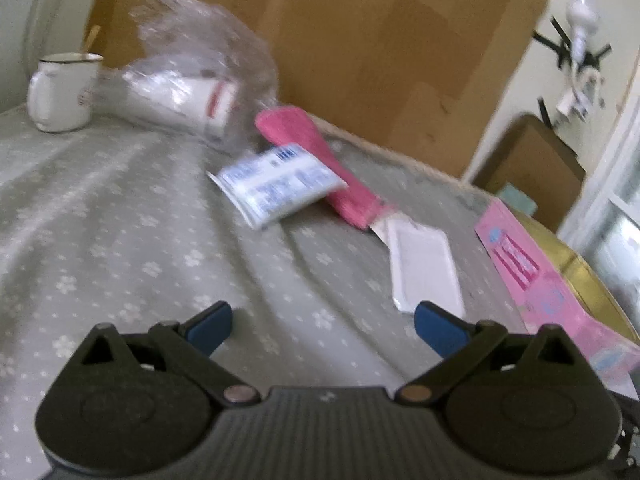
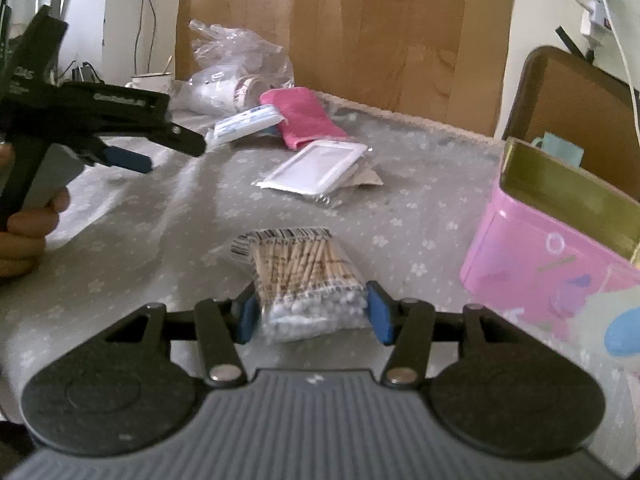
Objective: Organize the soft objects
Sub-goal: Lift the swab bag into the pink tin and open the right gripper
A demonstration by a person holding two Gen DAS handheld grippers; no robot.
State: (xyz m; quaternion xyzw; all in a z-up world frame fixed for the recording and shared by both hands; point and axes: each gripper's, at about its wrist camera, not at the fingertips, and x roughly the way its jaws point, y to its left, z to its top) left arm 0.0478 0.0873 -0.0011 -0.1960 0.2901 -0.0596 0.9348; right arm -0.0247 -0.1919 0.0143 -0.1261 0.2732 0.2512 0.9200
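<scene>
Now our right tool (image 2: 312,312) pinches the cotton swab bag (image 2: 304,280), long axis pointing forward; the pink tin (image 2: 532,248) lies right, while our left tool (image 1: 322,328) is spread.

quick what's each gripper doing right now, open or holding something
left gripper: open, empty, above the tablecloth.
right gripper: shut on the cotton swab bag.

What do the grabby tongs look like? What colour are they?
Both tongs, the left tongs and the right tongs, look alike: blue pads on the fingertips, black jointed arms with round silver pins, and a grey ribbed body between two black discs. Seen from the side, the left one has white lettering, too blurred to read.
</scene>
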